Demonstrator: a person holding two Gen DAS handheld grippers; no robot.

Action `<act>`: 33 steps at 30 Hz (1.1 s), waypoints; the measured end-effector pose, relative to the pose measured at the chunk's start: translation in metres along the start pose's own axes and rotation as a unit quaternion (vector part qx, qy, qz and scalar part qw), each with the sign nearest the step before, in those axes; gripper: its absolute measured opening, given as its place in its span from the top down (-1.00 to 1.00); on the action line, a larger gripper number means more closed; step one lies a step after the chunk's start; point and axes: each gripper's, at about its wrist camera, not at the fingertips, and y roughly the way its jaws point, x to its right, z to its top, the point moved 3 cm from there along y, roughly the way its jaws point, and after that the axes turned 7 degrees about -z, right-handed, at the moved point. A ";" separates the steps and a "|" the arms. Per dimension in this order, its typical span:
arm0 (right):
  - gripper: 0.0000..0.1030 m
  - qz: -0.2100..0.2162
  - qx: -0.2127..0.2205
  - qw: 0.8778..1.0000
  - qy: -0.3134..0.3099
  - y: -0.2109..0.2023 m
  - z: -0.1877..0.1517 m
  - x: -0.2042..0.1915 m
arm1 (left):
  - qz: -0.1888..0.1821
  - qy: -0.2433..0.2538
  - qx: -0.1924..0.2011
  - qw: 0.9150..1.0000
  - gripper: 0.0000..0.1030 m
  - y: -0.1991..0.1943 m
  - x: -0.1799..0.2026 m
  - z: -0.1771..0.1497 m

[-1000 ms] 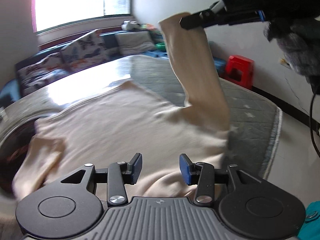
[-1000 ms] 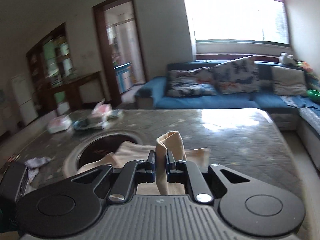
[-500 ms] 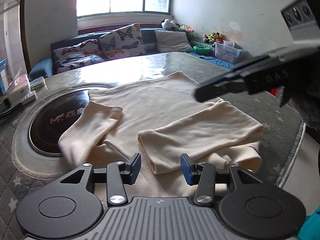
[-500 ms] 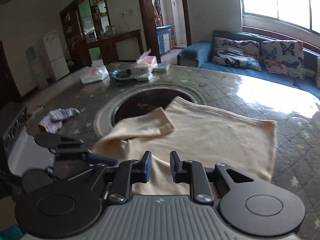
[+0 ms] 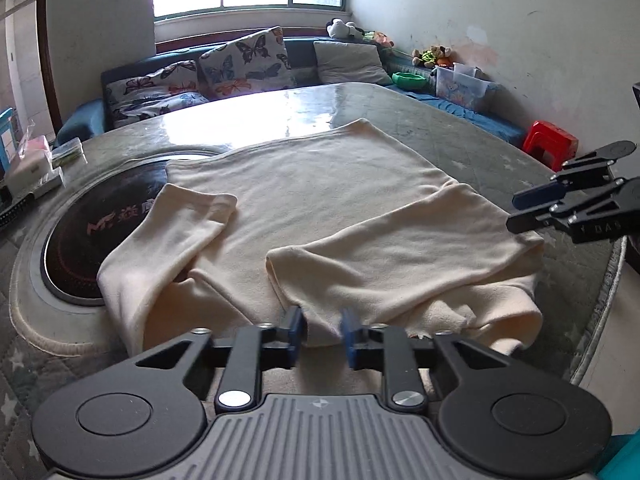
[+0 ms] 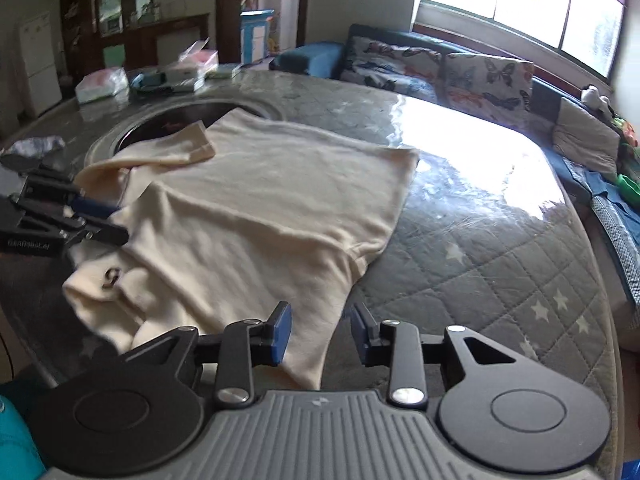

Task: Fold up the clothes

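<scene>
A cream sweater (image 5: 320, 200) lies flat on the table (image 6: 480, 240), both sleeves folded inward, as the left gripper (image 5: 322, 332) and right gripper (image 6: 320, 330) hover open-jawed at six o'clock, apparently ready for the next fold.

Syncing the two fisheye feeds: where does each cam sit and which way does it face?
Left wrist: on the left hand-held gripper, facing the window across the cream sweater; its open fingers show, with the right hand-held gripper's side at the right edge.
Right wrist: on the right hand-held gripper, facing across the table toward the sofa; its open fingers show, the left one at the left edge.
Shared: sweater, table, sofa.
</scene>
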 end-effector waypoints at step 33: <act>0.39 0.099 0.024 0.992 -0.073 0.067 0.096 -0.063 | 0.121 -0.017 0.027 0.992 -0.09 -0.010 -0.057 0.015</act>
